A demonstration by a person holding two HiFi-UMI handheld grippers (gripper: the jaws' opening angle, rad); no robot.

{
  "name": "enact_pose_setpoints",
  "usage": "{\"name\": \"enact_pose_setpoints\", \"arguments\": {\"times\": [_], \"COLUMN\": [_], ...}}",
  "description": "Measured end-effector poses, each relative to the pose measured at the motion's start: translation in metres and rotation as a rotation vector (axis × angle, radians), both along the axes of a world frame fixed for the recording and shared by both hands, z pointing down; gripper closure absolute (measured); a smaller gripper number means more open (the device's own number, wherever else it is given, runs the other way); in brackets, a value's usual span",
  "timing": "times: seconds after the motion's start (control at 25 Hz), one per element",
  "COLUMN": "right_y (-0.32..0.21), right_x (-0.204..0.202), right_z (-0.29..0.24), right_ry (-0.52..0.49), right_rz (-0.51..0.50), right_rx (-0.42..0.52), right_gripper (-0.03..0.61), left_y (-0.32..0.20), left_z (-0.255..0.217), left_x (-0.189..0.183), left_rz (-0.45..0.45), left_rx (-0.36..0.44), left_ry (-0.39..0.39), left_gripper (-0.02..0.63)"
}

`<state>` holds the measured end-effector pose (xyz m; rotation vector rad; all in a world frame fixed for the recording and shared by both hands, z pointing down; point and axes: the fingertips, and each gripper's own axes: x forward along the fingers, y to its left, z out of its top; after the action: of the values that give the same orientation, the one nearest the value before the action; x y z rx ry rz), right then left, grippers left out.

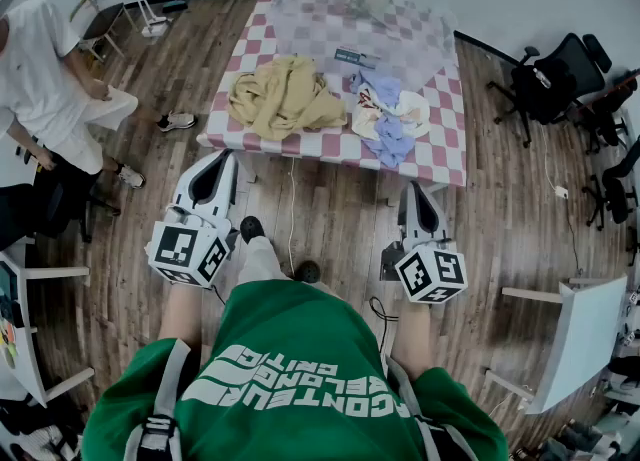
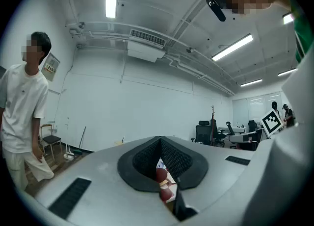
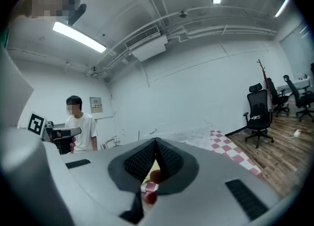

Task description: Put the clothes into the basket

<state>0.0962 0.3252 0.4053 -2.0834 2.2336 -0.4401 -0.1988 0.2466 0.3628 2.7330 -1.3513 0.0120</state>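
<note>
A table with a pink-and-white checked cloth stands ahead in the head view. On it lie a crumpled yellow garment at the left and a heap of blue and white clothes at the right. Behind them sits a translucent basket. My left gripper and right gripper hover over the wooden floor, short of the table's near edge. Both are shut with nothing between the jaws, as the left gripper view and the right gripper view also show.
A person in white stands at the left beside a small chair. Black office chairs stand at the right. A white table is near right and another near left. A cable runs across the floor below the table.
</note>
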Motion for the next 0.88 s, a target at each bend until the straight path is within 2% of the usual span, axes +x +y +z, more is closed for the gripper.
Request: {"name": "enact_pose_setpoints", "arguments": {"times": [0.4,0.88], "right_y": [-0.016,-0.114], "right_x": [0.016,0.018], "right_z": [0.015,0.057], "right_ry": [0.003,0.047], "right_rz": [-0.032,-0.104], "right_rx": [-0.018,-0.076], "right_gripper": [0.575,0.575], "left_y": [-0.012,-0.099], "left_z": [0.017,0.07], "left_x": [0.012,0.017], "left_rz": [0.011,0.044], "left_rx": [-0.002,-0.07], "left_ry": [-0.017,-0.055], "left_gripper": [0.614,0.614]}}
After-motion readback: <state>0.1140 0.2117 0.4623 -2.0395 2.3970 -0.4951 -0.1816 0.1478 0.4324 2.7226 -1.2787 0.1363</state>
